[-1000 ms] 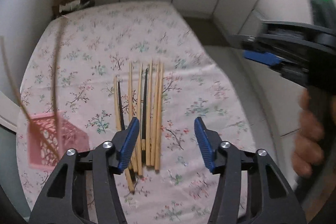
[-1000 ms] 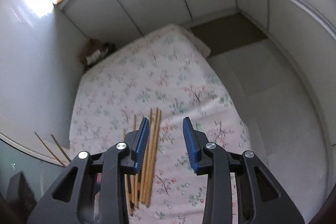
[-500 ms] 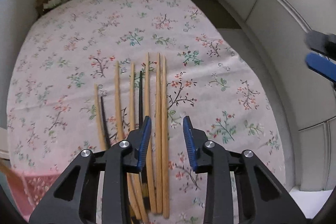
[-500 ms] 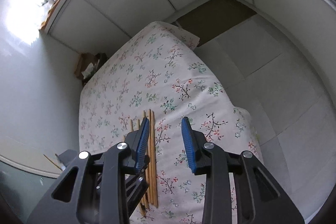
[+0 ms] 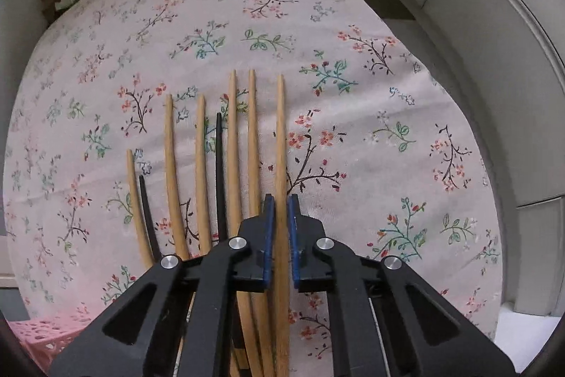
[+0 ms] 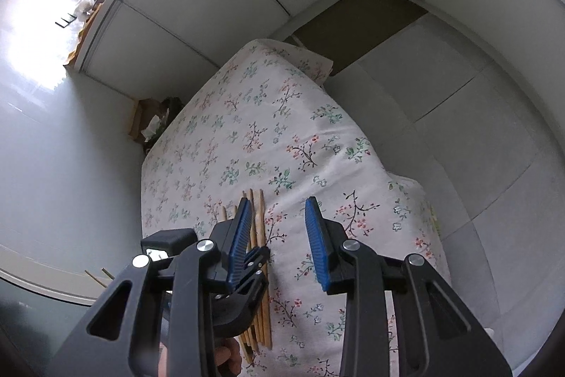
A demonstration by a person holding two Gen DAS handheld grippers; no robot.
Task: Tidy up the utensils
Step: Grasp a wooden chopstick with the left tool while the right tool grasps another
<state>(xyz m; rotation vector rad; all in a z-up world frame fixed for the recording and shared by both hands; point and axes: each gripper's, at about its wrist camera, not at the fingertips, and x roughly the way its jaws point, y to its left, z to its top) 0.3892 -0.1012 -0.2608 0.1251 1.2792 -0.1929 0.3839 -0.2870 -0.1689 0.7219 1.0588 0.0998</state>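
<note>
Pink plastic shows at the far left bottom corner: the basket, where I believe the utensils must go; I cannot see inside it. Next to the right, on the flowered cloth, lie the chopsticks in a row, several wooden ones and two black ones, all flat and not yet collected. My left gripper has its blue pads nearly together around the rightmost wooden chopstick, gripping it low at the cloth. My right gripper hangs above, pads wide apart, holding nothing. I judge most work is left.
</note>
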